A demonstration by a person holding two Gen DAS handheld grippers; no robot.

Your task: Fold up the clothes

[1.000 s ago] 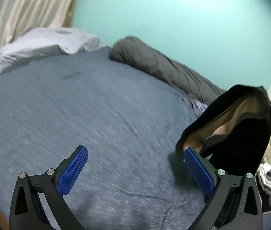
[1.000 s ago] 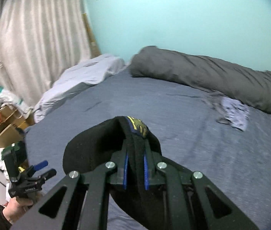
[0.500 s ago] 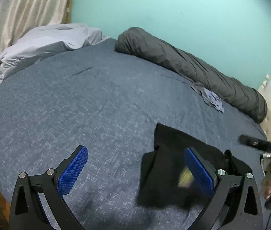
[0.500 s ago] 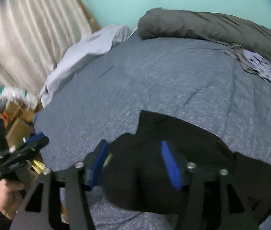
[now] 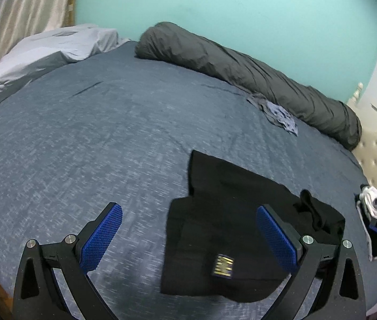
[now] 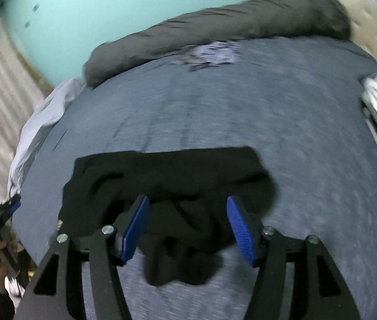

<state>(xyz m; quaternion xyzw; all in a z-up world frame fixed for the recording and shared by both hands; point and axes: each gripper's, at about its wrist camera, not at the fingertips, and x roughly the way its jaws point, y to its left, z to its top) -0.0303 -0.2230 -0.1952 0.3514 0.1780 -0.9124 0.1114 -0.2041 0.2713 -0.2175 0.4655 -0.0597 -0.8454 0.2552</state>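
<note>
Black fabric, a garment with a small yellow label, is lying crumpled on the blue bed near its front edge. Left tool is hanging spread wide above it, gripping nothing. Right tool is likewise hovering spread over the bunched cloth. Beyond, a grey rolled duvet is lying along the teal wall.
</note>
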